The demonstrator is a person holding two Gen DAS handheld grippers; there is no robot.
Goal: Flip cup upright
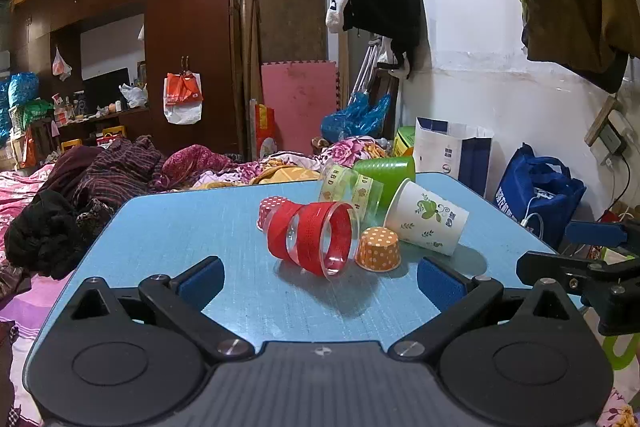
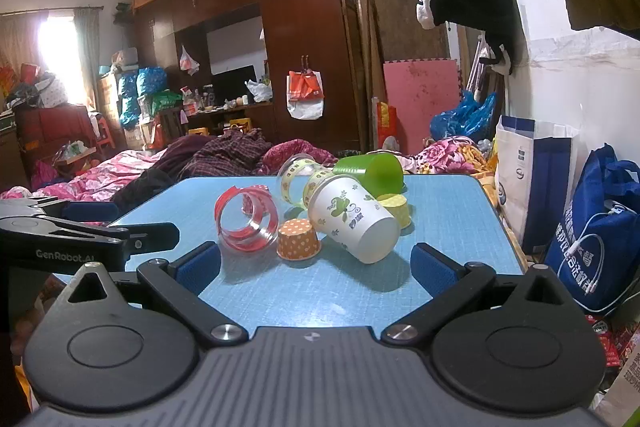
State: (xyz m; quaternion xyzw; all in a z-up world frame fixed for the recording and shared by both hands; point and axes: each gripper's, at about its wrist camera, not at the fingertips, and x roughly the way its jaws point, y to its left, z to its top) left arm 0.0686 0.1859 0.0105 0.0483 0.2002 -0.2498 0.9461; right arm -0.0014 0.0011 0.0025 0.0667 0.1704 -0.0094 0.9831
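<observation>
Four cups [image 2: 352, 223] lie tipped on the table [image 2: 320, 299]; three cupcake liners [image 2: 298, 245] among them.

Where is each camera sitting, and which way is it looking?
Left wrist view: on the left gripper, facing across the blue table at the red-striped clear cup; its open fingers show, the right gripper alongside.
Right wrist view: on the right gripper, facing the white paper cup; open fingers show, the left gripper alongside.
Shared: table, tipped cups, wardrobe.
</observation>
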